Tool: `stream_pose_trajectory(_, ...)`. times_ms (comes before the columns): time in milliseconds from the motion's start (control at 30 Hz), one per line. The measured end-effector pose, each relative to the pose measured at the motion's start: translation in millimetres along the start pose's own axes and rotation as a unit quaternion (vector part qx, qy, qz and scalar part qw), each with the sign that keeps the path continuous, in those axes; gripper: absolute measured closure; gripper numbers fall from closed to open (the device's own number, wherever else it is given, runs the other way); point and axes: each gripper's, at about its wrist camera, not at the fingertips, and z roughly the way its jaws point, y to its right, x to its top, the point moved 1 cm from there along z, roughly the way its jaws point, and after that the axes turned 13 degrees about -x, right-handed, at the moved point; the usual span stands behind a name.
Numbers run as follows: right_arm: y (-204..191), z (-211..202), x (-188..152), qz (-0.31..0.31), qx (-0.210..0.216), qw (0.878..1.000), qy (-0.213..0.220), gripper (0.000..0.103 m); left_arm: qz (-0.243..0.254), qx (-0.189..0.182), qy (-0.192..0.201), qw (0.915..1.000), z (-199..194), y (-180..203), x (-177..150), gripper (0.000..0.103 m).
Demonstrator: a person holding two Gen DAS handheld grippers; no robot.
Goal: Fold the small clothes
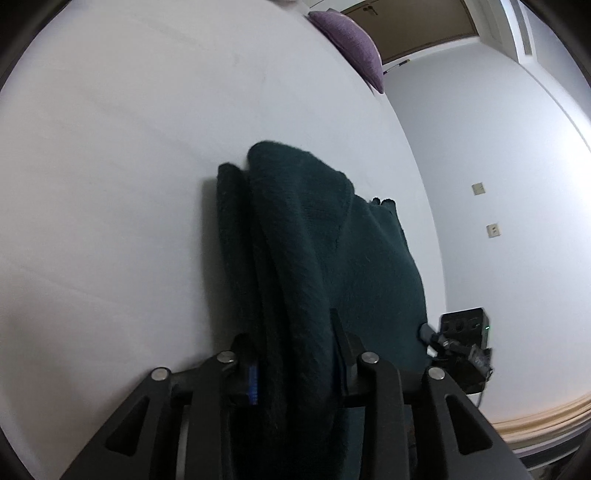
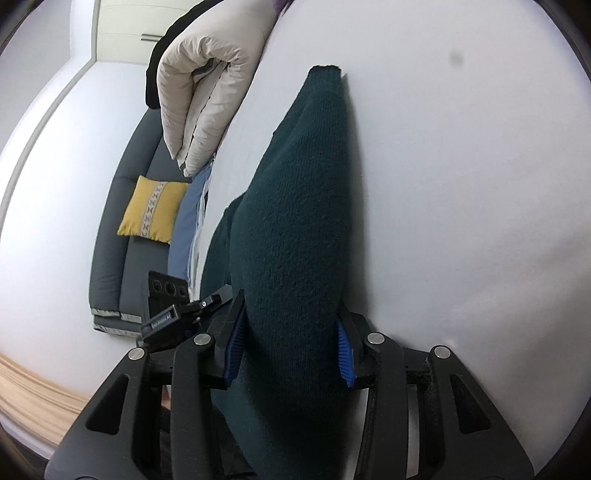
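We see a white sheet (image 1: 110,166) filling most of both views. In the left wrist view a purple cushion (image 1: 351,40) lies at its far edge, below brown doors (image 1: 417,29). The pale wall (image 1: 480,129) carries two sockets (image 1: 478,188), and wood floor (image 1: 546,417) shows low down. In the right wrist view a grey sofa (image 2: 110,251) holds a yellow cushion (image 2: 153,210); a folded cream duvet (image 2: 207,85) rests at the sheet's edge.
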Motion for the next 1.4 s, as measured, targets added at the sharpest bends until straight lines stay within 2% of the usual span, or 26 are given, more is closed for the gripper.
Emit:
stream_pose_trajectory(133, 13, -32, -2, 0.013, -0.013, 0.999, 0.035, 0.061, 0.030, 0.048, 0.026, 0.9981, -33, 8, -3, 0.070)
stream_pose_trajectory(233, 10, -63, -1, 0.000, -0.032, 0.997, 0.072, 0.061, 0.093, 0.109, 0.076, 0.9867, -60, 46, -7, 0.070)
stream_pose_trajectory(333, -13, -83, 5, -0.026, -0.020, 0.995, 0.097, 0.061, 0.150, 0.106, 0.094, 0.9785, -60, 85, -9, 0.070)
stream_pose_trajectory(433, -45, -81, 18, -0.064, -0.003, 0.993, 0.094, 0.061, 0.199, 0.094, 0.082, 0.9721, -28, 108, -9, 0.064)
stream_pose_trajectory(500, -61, -62, 28, -0.080, -0.020, 0.994, 0.077, 0.061, 0.185, 0.104, 0.065, 0.9751, -2, 98, -4, 0.064)
stream_pose_trajectory(567, -57, -46, 33, -0.081, -0.037, 0.994, 0.061, 0.061, 0.158, 0.105, 0.050, 0.9805, 7, 75, -2, 0.064)
stream_pose_trajectory(633, -54, -24, 44, -0.078, -0.058, 0.994, 0.044, 0.063, 0.143, 0.126, 0.041, 0.9808, 27, 61, -1, 0.064)
stream_pose_trajectory(700, -43, -6, 59, -0.063, -0.069, 0.995, 0.045, 0.066, 0.131, 0.109, 0.044, 0.9844, 30, 46, -1, 0.070)
stream_pose_trajectory(767, -35, 5, 72, -0.052, -0.080, 0.995, 0.041, 0.067, 0.111, 0.072, 0.057, 0.9895, 23, 33, 0, 0.074)
stream_pose_trajectory(833, -31, 17, 81, -0.058, -0.100, 0.993, 0.034, 0.070, 0.091, 0.052, 0.067, 0.9922, 20, 21, 1, 0.080)
stream_pose_trajectory(900, -28, 21, 89, -0.062, -0.105, 0.992, 0.038, 0.072, 0.084, 0.049, 0.077, 0.9923, 14, 10, -3, 0.096)
stream_pose_trajectory(1000, -28, 19, 93, -0.061, -0.125, 0.989, 0.055, 0.071, 0.065, 0.030, 0.088, 0.9935, 12, -1, -6, 0.095)
stream_pose_trajectory(1033, -34, 15, 92, -0.068, -0.135, 0.986, 0.067, 0.068, 0.065, 0.030, 0.090, 0.9933, 12, -1, -7, 0.095)
stream_pose_trajectory(1067, -42, 2, 83, -0.084, -0.140, 0.983, 0.083, 0.067, 0.073, 0.038, 0.090, 0.9925, 13, 1, -8, 0.095)
stream_pose_trajectory(1133, -60, -16, 69, -0.112, -0.109, 0.983, 0.094, 0.067, 0.082, 0.045, 0.092, 0.9914, 16, 4, -12, 0.095)
stream_pose_trajectory(1167, -67, -30, 51, -0.129, -0.084, 0.984, 0.094, 0.067, 0.084, 0.048, 0.094, 0.9909, 18, 5, -12, 0.095)
stream_pose_trajectory(1267, -76, -54, -1, -0.169, -0.016, 0.982, 0.081, 0.062, 0.080, 0.043, 0.099, 0.9909, 21, 3, -14, 0.095)
stream_pose_trajectory(1300, -76, -53, -14, -0.171, -0.006, 0.983, 0.068, 0.058, 0.078, 0.042, 0.101, 0.9909, 20, 3, -14, 0.095)
stream_pose_trajectory(1333, -75, -48, -28, -0.178, -0.004, 0.983, 0.049, 0.058, 0.075, 0.040, 0.103, 0.9910, 19, 2, -15, 0.095)
stream_pose_trajectory(1400, -58, -36, -50, -0.188, -0.039, 0.981, 0.027, 0.058, 0.076, 0.042, 0.109, 0.9902, 18, 2, -19, 0.095)
